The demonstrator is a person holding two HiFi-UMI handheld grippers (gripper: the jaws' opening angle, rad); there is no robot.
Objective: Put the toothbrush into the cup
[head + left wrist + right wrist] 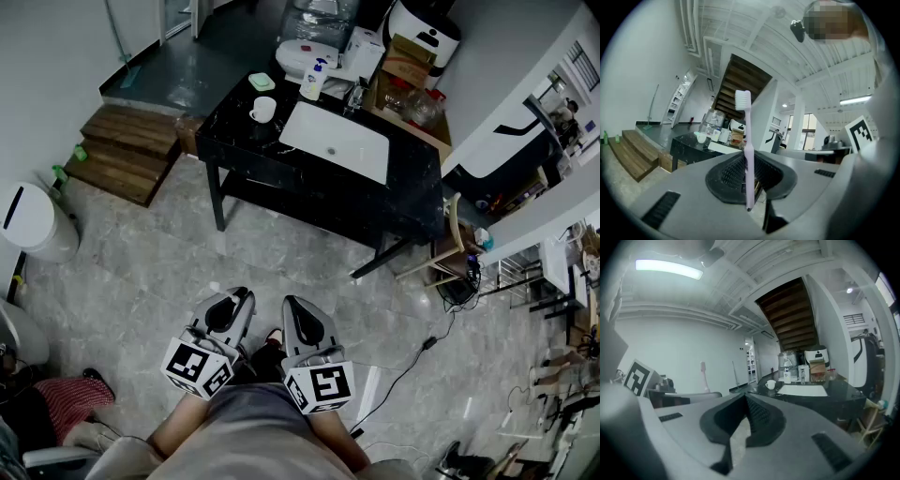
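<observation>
Left hand-held gripper (750, 176) pinches the upright toothbrush (747, 136), hidden from head view; right hand-held gripper (744, 404) closed, empty

No legible words, brands or numbers anywhere. Only coded square markers on left cube (198, 367) and right cube (322, 385). Bottle (312, 80) label too small to read.

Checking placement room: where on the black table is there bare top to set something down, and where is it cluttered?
Bare: the table at its near left corner, bordered by the cup and the basin; also the black top right of the basin, toward the near right corner. Crowded: the back edge, with soap dish, bottle and boxes.
</observation>
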